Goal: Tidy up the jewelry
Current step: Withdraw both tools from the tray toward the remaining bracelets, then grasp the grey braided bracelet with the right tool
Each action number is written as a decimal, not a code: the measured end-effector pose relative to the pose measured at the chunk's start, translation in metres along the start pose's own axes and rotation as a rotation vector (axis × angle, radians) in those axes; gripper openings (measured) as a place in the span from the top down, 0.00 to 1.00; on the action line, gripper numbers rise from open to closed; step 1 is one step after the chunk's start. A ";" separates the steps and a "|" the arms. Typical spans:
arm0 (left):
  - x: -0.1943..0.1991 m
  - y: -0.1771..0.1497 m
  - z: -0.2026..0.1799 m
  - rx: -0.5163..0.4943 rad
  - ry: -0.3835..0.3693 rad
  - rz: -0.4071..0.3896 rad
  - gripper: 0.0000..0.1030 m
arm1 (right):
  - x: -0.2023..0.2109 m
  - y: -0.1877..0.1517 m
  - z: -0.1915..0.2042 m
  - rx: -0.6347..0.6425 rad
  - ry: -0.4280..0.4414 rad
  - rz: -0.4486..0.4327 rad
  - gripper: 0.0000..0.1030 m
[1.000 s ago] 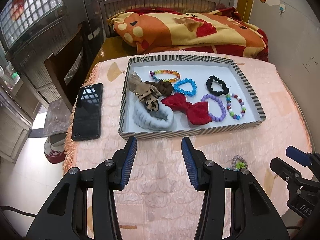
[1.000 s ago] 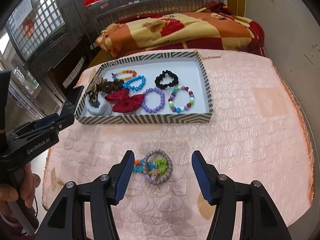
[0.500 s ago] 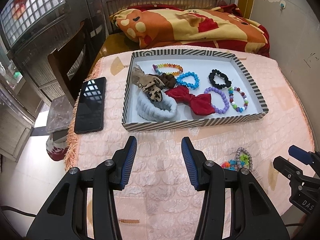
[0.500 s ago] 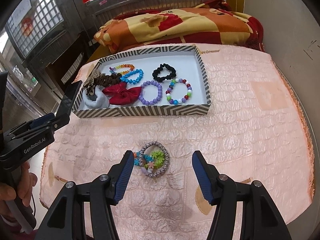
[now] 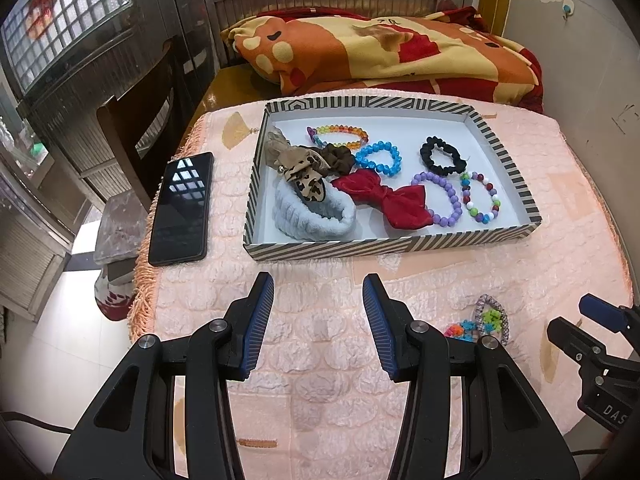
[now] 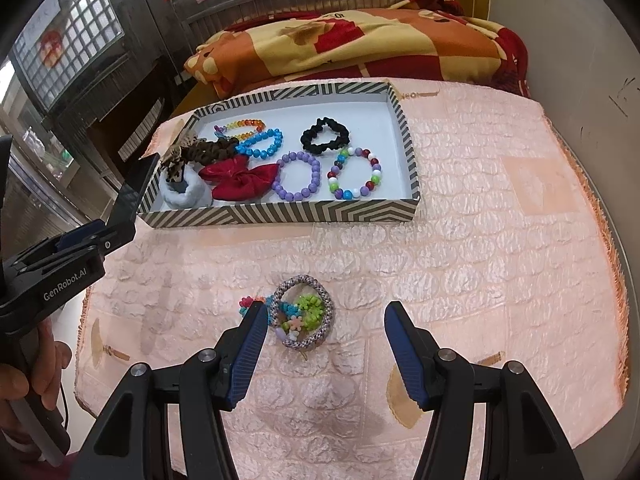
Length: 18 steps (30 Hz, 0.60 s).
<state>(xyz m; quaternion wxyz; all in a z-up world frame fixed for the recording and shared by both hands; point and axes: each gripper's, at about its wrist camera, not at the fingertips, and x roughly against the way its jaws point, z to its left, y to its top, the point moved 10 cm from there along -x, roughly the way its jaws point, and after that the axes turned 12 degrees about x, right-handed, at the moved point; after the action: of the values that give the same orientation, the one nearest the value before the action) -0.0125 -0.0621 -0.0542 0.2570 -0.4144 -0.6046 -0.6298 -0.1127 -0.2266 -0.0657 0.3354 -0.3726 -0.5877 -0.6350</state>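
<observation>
Nearing done: most pieces in the striped tray [image 6: 280, 216] ahead. Left out, one braided bracelet cluster [image 6: 304, 312] on the desk, just beyond the wide-open, empty right hand-held gripper [image 6: 324, 320] (left hand-held gripper [image 5: 318, 300] likewise).

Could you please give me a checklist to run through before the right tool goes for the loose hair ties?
1. Right tool open: ok.
2. Right tool empty: ok.
3. Hair ties centred between its fingers: not ok, they sit toward the left finger.
4. Free spot in the striped tray: ok, bare floor at the far right.
5. Left tool out of the way: ok, open and empty over the tablecloth.
6. Ties untangled: cannot tell.
</observation>
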 end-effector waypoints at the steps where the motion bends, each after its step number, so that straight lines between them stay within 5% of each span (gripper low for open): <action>1: 0.000 0.000 0.000 -0.001 -0.001 0.001 0.55 | 0.000 0.000 0.000 0.000 0.000 0.001 0.43; 18: -0.021 -0.011 0.008 0.029 -0.014 0.065 0.55 | -0.033 -0.018 -0.010 -0.013 0.012 0.047 0.43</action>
<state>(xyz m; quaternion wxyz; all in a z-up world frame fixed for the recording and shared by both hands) -0.0089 -0.0561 -0.0779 0.2791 -0.4344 -0.6018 -0.6092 -0.1127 -0.2354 -0.1032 0.3513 -0.3848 -0.5725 -0.6330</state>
